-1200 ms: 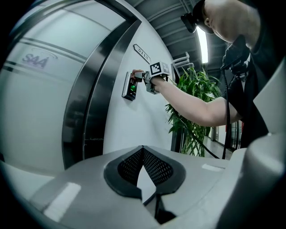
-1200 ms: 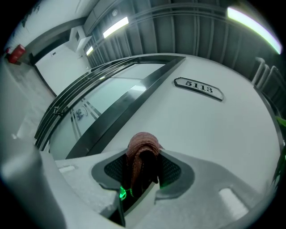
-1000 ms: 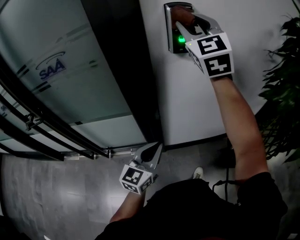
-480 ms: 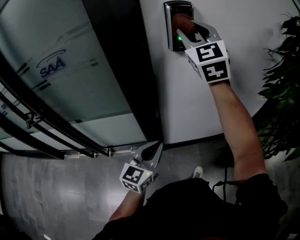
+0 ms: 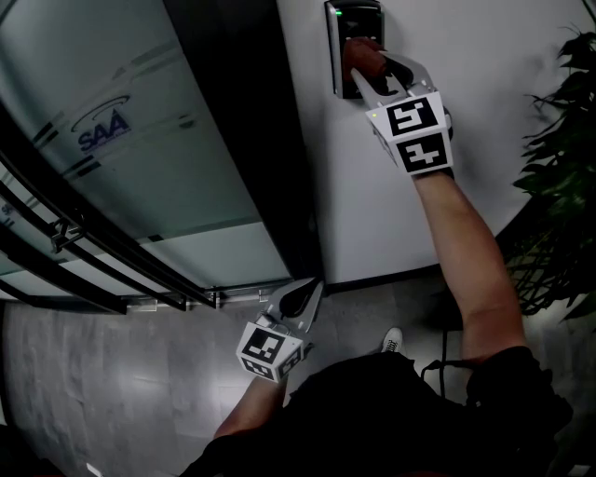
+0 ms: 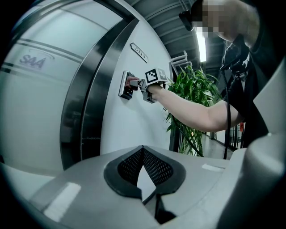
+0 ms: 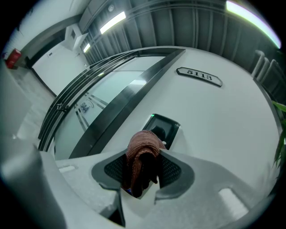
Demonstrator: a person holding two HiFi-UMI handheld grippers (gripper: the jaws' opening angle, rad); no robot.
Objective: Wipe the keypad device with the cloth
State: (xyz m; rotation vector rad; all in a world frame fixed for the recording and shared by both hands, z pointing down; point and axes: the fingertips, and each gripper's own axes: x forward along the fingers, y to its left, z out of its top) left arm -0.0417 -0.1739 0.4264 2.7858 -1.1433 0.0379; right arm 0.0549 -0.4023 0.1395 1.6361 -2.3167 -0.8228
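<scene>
Your right gripper (image 5: 359,73) was clenched on the brown cloth (image 7: 143,150), holding it against the keypad device (image 5: 352,20) on the white wall (image 5: 484,102). Your left gripper (image 5: 314,291) hung low beside the glass door (image 5: 140,158), jaws together, holding nothing.

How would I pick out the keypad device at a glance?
Find the white wall right of the dark door frame. The keypad device is the small dark, metal-edged box mounted on it, below the number plate. It alone shows a green light, and the right gripper holds a brown cloth to it.
</scene>
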